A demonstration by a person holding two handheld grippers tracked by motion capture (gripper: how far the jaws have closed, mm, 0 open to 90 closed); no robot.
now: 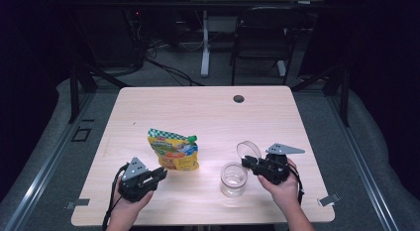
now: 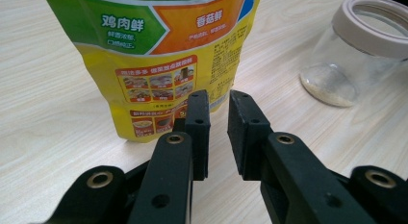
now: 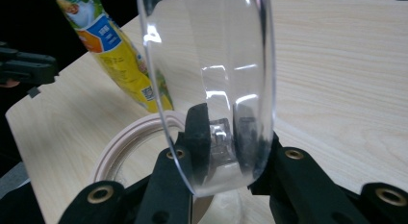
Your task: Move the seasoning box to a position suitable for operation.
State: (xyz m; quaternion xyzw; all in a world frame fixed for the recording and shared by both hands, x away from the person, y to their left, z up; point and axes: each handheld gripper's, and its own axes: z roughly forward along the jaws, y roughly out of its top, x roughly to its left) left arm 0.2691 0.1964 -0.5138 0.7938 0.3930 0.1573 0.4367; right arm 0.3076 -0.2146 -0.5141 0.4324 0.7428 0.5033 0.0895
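Wooden table [image 1: 198, 104] fills centre of the high view; upper half bare w/ lots of free room, only a small cable hole [image 1: 238, 98] near the far edge. Yellow-green seasoning pouch [image 1: 173, 150] stands upright centre-left, well in from every edge. Clear glass jar [image 1: 234, 179] sits lower centre-right, mouth open, a little pale powder in the bottom, near the front edge but not at it. Clear round lid [image 1: 248, 150] is held on edge just above-right of jar, apart from its rim. Right gripper [image 1: 253, 164] is clenched on the lid; in the right gripper view lid rim [image 3: 226, 89] sits between the jaws. Left gripper [image 1: 161, 174], lower left, holds nothing, jaws a narrow gap apart, tips just short of pouch's bottom edge [image 2: 163, 65]; jar at upper right of that view [image 2: 356, 51].
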